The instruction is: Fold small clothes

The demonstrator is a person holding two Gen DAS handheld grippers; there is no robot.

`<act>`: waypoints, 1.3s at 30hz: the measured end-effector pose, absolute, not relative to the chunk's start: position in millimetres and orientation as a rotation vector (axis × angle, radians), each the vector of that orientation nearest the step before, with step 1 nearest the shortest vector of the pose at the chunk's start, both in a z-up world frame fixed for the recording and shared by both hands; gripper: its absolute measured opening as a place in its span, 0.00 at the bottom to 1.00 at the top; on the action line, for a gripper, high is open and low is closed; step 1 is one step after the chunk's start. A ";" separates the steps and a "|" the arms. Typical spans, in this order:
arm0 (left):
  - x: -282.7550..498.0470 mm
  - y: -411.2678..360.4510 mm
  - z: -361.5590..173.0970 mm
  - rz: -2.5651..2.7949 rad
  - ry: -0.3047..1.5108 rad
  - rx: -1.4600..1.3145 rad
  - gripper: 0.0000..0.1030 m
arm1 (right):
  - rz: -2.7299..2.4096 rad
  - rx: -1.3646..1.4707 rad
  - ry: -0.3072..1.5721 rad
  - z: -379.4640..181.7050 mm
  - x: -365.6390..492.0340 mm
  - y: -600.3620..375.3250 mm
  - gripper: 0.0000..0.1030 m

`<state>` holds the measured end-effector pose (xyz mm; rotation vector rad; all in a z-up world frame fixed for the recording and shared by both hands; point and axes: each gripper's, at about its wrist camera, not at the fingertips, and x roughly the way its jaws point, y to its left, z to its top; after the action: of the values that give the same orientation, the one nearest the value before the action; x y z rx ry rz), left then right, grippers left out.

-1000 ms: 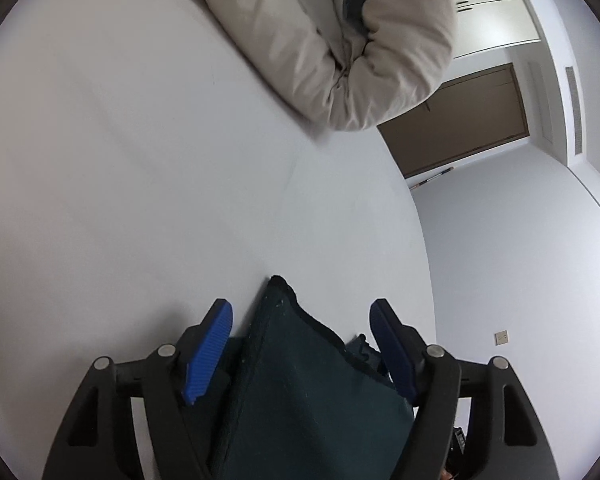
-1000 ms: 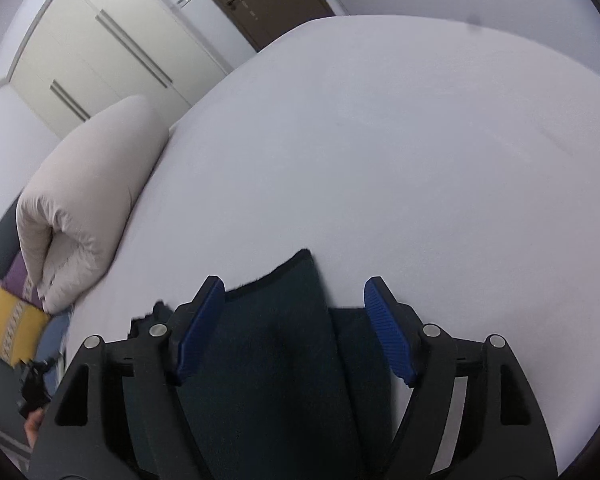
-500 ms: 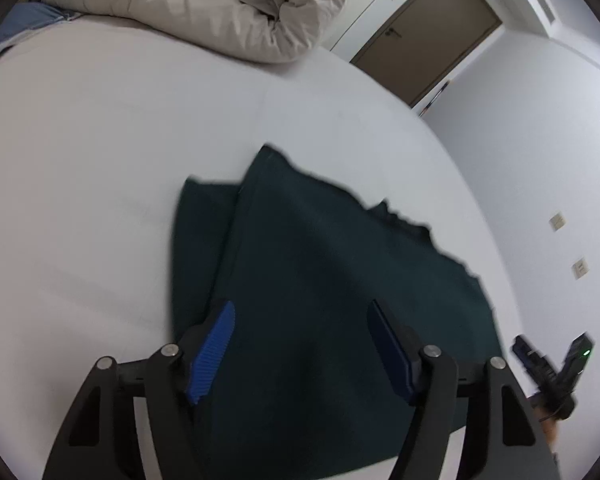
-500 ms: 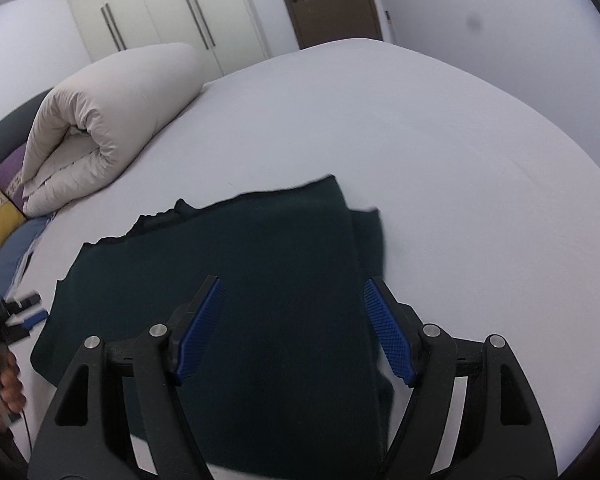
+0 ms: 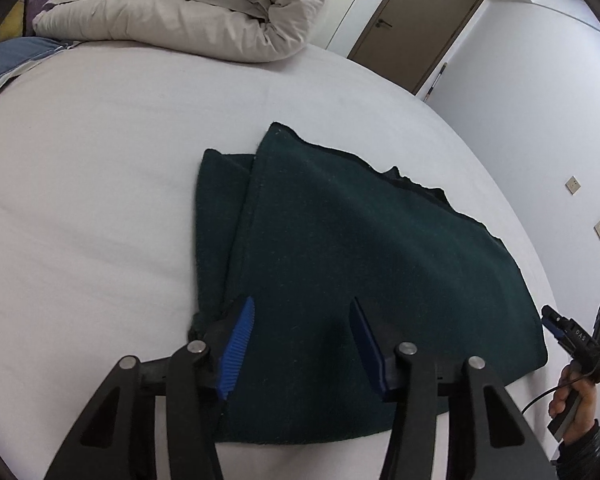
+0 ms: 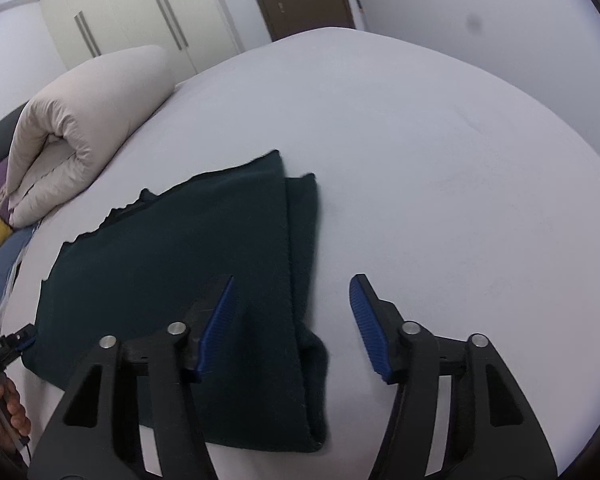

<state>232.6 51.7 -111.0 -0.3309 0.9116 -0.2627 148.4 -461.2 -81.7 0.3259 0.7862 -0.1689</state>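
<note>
The dark green garment is soft, limp, light fleece; take hold at a doubled corner or edge. It lies folded on the white bed, under both tongs. Left gripper and right gripper have just been narrowing, spread, pinching nothing.

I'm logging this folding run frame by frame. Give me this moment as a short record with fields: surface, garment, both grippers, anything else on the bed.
surface: white bed sheet
garment: dark green cloth, lying folded on the sheet, a lower layer showing along one side
left gripper: open over the cloth, jaws have just been closing, nothing pinched
right gripper: open over the cloth's folded edge, jaws have just been closing, pads clear of the fabric
other items: rolled beige duvet at the far edge of the bed
</note>
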 end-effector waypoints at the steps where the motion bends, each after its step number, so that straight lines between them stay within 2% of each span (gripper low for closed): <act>1: 232.5 52.1 -111.3 -0.261 0.911 -0.331 0.50 | -0.167 0.314 0.786 -79.4 148.3 -459.4 0.53; 5: 230.3 50.8 -112.3 -0.265 0.907 -0.316 0.49 | -0.148 0.299 0.796 -77.9 141.4 -454.0 0.53; 9: 226.7 54.2 -113.2 -0.266 0.912 -0.321 0.40 | -0.128 0.286 0.831 -84.3 133.5 -449.5 0.53; 11: 225.3 58.9 -114.8 -0.265 0.915 -0.333 0.31 | -0.125 0.279 0.834 -84.7 130.1 -447.7 0.52; 13: 225.8 63.8 -118.0 -0.261 0.924 -0.347 0.17 | -0.111 0.277 0.843 -85.6 127.3 -446.2 0.52; 15: 226.1 70.8 -120.6 -0.258 0.930 -0.375 0.11 | -0.107 0.265 0.857 -87.1 126.0 -443.9 0.52; 20: 221.7 82.5 -118.1 -0.256 0.910 -0.419 0.12 | -0.096 0.260 0.864 -87.0 121.9 -439.8 0.52; 23: 216.5 84.0 -113.9 -0.268 0.883 -0.422 0.21 | -0.092 0.252 0.870 -87.2 121.3 -438.4 0.52; 24: 214.5 82.3 -112.0 -0.268 0.874 -0.406 0.24 | -0.094 0.249 0.871 -86.9 121.0 -438.3 0.52; 26: 210.0 80.4 -107.9 -0.266 0.846 -0.388 0.39 | -0.093 0.252 0.873 -86.3 120.3 -438.4 0.52; 27: 206.8 80.4 -105.8 -0.259 0.827 -0.380 0.54 | -0.091 0.257 0.874 -86.0 119.6 -438.6 0.52; 28: 205.1 80.4 -104.8 -0.247 0.817 -0.371 0.57 | -0.091 0.254 0.874 -85.7 119.0 -438.3 0.52; 30: 205.0 80.7 -106.9 -0.242 0.816 -0.362 0.57 | -0.092 0.249 0.875 -85.9 118.8 -438.6 0.52; 33: 208.4 75.9 -114.8 -0.240 0.854 -0.321 0.38 | -0.093 0.245 0.878 -86.4 117.4 -439.5 0.52; 35: 208.1 76.5 -116.0 -0.232 0.850 -0.305 0.36 | -0.110 0.238 0.879 -86.7 116.1 -441.1 0.52; 37: 207.6 78.6 -116.1 -0.207 0.845 -0.292 0.26 | -0.126 0.240 0.887 -88.0 116.0 -444.5 0.52; 39: 208.0 80.7 -115.8 -0.190 0.839 -0.281 0.25 | -0.144 0.241 0.891 -89.2 114.9 -447.6 0.52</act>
<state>208.0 80.7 -115.8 -0.2810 0.8389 -0.1897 114.9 -447.6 -89.2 0.2414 0.8909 -0.1435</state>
